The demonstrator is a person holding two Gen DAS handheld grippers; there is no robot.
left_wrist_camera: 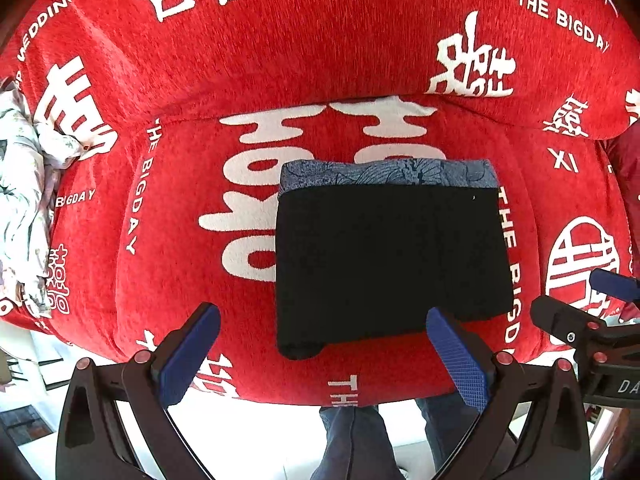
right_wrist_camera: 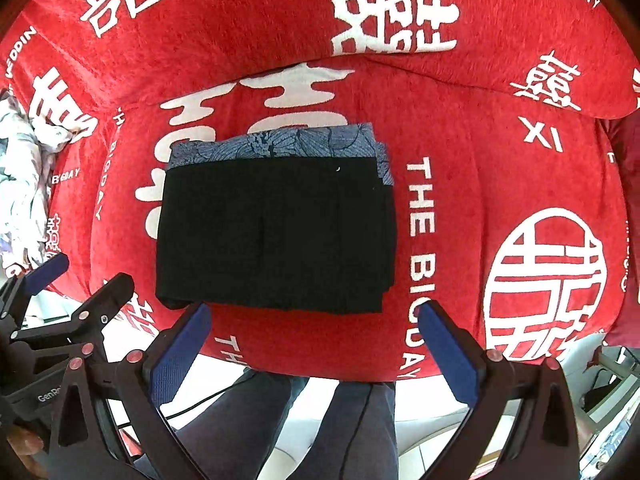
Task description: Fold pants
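left gripper (left_wrist_camera: pixel 322 330): black frame, blue ribbed pads, jaws spread wide, nothing between them. Hangs just off the sofa's front edge, near the black bundle's front-left corner; no contact visible.
right gripper (right_wrist_camera: pixel 312 326): same build, jaws also wide and empty. Sits just in front of the bundle's near edge, apart from it. Both claws look backed off, which fits a release rather than a grasp.
person's legs (right_wrist_camera: pixel 340 424): dark trousers, standing right against the seat front, below both grippers.
black folded pants (left_wrist_camera: pixel 384 260): compact flat rectangle on the seat cushion, towards its front. Edges mostly square; a small lobe of cloth bulges at the front-left corner, layered edges show on the right side in the right wrist view.
blue-grey leaf-print folded cloth (left_wrist_camera: pixel 384 174): lies under the pants, only its far strip showing. Judgement: a stack of finished items, pants placed on top.
red chenille sofa cover with white lettering (left_wrist_camera: pixel 160 220): carries the stack; backrest rises behind it.
white floral crumpled fabric (left_wrist_camera: pixel 24 184): bunched at the far left of the seat, well apart from the stack.
progress: the fold looks essentially done; at most the corner lobe wants tucking.
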